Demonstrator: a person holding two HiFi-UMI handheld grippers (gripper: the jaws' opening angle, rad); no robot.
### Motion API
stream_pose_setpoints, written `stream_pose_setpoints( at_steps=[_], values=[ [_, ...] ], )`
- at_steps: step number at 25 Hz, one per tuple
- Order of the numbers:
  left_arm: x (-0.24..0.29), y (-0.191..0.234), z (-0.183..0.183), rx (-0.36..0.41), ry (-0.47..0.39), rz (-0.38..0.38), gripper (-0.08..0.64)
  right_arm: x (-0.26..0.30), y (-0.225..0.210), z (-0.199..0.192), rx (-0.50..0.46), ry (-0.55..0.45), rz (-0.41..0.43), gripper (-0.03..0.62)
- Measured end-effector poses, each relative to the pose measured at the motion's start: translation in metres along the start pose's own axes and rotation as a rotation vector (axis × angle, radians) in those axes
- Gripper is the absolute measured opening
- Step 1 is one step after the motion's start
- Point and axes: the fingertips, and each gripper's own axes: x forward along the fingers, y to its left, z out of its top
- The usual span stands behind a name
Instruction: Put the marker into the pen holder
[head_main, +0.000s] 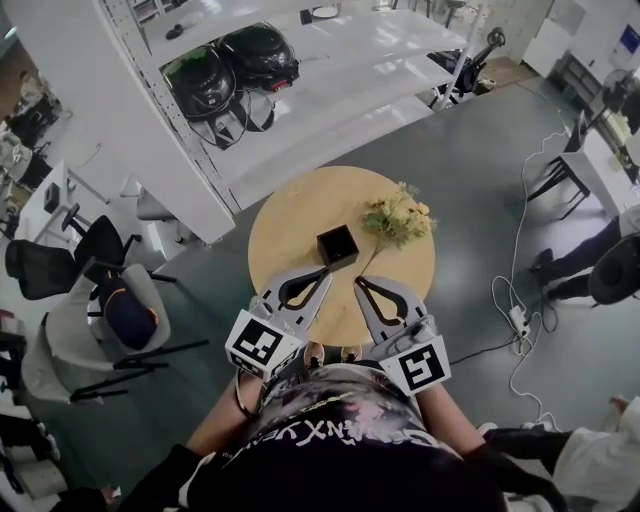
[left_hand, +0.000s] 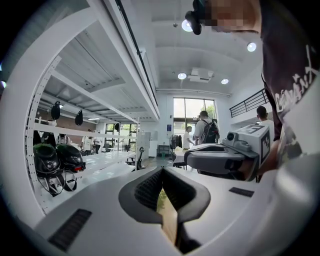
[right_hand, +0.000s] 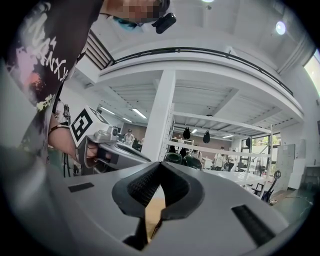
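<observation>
Your left gripper (head_main: 325, 270) hangs over the round wooden table (head_main: 290, 215), on your side of the black square pen holder (head_main: 337, 247) and a little to its left. Its tip is near the holder's near corner but apart from it. In the left gripper view its jaws meet at the tip with nothing caught between them, and only the tabletop shows through the slot below. Beyond the pen holder and to its left, two black helmets (head_main: 232, 68) sit on a white shelf rack (head_main: 330, 85). The pen holder stands upright near the middle of the table, its mouth open to you. Your right gripper (head_main: 358, 281) lies on your side of the holder and slightly to its right. Its jaws are pressed fully together and they hold nothing. Just right of the holder lies a bunch of yellow flowers (head_main: 398, 220), its stem running back towards the right gripper's tip. I cannot make out the marker in any view.
</observation>
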Motion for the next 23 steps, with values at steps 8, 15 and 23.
stream_pose_setpoints(
  at_steps=[8,15,23],
  values=[
    [0.002,0.005,-0.001,0.007,-0.002,-0.008,0.020,0.003,-0.002,-0.001,0.002,0.006,-0.015,0.002],
    [0.002,0.011,-0.002,0.003,-0.002,-0.014,0.020,0.008,-0.001,-0.002,-0.019,0.014,-0.013,0.002],
    [0.008,0.018,-0.007,0.000,0.011,-0.015,0.020,0.014,-0.005,-0.005,-0.013,0.009,-0.018,0.002]
  ],
)
